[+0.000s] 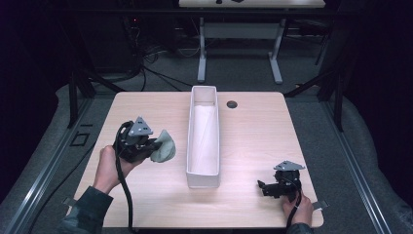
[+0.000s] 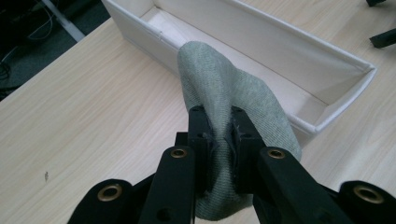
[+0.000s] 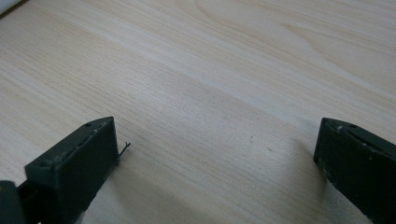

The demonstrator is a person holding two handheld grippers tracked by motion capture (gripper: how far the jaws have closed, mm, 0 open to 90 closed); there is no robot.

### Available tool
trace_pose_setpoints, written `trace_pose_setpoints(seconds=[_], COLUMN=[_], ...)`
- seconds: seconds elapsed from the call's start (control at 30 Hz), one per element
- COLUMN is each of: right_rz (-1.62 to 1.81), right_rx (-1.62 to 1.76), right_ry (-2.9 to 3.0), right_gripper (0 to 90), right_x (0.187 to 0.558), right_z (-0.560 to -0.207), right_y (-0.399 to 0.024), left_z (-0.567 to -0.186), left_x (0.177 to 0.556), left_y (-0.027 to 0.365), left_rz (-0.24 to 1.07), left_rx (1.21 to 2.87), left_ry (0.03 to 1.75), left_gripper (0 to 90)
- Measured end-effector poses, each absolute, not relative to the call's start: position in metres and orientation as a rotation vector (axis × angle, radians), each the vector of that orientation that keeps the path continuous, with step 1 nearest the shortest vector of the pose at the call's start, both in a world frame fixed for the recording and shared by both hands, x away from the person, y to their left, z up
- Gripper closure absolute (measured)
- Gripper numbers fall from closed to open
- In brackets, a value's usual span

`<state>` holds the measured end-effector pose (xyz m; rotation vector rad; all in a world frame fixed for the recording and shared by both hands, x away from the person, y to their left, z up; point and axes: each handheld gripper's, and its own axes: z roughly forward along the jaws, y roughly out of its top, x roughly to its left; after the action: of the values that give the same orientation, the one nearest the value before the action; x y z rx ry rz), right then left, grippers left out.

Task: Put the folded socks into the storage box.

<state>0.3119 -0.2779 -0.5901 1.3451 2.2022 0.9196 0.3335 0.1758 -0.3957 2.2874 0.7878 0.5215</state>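
Note:
A grey-green sock (image 1: 163, 147) hangs bunched from my left gripper (image 1: 155, 145), lifted above the left half of the table. In the left gripper view the two black jaws pinch the knit sock (image 2: 224, 88) between them, so the left gripper (image 2: 218, 116) is shut on it. Just beyond the sock lies a long white fabric bin (image 2: 299, 60), which runs down the middle of the table (image 1: 202, 141) and looks empty. My right gripper (image 1: 263, 187) rests low at the front right, and its jaws stand wide apart over bare wood (image 3: 215, 140).
The light wooden table (image 1: 253, 126) has a dark round grommet (image 1: 232, 104) behind the bin. A cable trails from each gripper over the front edge. Dark floor, cables and another desk's legs lie beyond the far edge.

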Motion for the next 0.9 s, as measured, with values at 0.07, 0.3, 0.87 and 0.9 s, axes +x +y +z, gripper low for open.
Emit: trace_pose_setpoints(seconds=[0.07,0.3,0.87,0.9], right_rz=[0.92,0.92,0.921,0.921], right_rx=[1.345,1.345,1.342,1.342], right_ry=[2.202,2.203,2.204,2.205], right_gripper=[0.0,0.0,0.0,0.0], right_x=[0.312,0.312,0.312,0.312], right_z=[-0.59,-0.59,-0.59,-0.59], right_y=[-0.278,-0.278,-0.278,-0.278], left_z=[-0.394,-0.38,-0.367,-0.366], left_x=[0.334,0.34,0.351,0.351], left_y=[0.174,0.161,0.126,0.124], left_rz=[0.517,0.473,0.406,0.407], left_rx=[2.294,2.331,2.409,2.412], left_ry=[0.778,0.725,0.614,0.606], left_gripper=[81.8,81.7,81.7,81.7])
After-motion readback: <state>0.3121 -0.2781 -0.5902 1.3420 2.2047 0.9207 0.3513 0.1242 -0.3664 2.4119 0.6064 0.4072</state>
